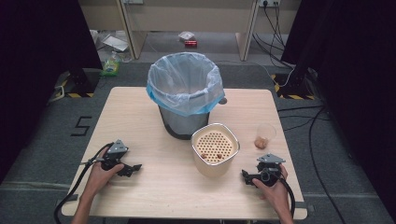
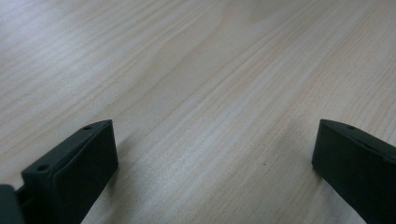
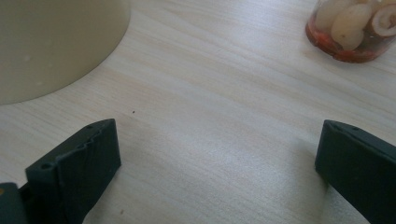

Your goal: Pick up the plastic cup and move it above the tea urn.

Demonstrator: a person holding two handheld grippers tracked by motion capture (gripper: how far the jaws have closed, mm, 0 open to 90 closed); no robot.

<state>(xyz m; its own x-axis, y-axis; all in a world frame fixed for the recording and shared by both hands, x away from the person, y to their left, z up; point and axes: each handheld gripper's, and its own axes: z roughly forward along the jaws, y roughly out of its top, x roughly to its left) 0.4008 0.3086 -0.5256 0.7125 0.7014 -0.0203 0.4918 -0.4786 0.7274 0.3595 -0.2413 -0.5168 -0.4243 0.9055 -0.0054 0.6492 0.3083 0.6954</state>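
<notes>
Two grippers rest low on the wooden table [image 1: 140, 116], jaws spread and empty — the left gripper [image 1: 133, 169] near the left edge, the right gripper [image 1: 246, 176] near the right, just beside the cream container [image 1: 215, 150] with its perforated insert. One clear plastic cup [image 1: 265, 136] of food scraps stands a little farther away on the right, apart from the container; one bin [image 1: 185, 93] with a blue liner stands beyond, mid-table. Three or so brownish bits lie on the insert. The cup looks thin and light — a hard squeeze could crush it or tip the scraps onto the table, and a sweep of the right gripper might knock the container sideways.
</notes>
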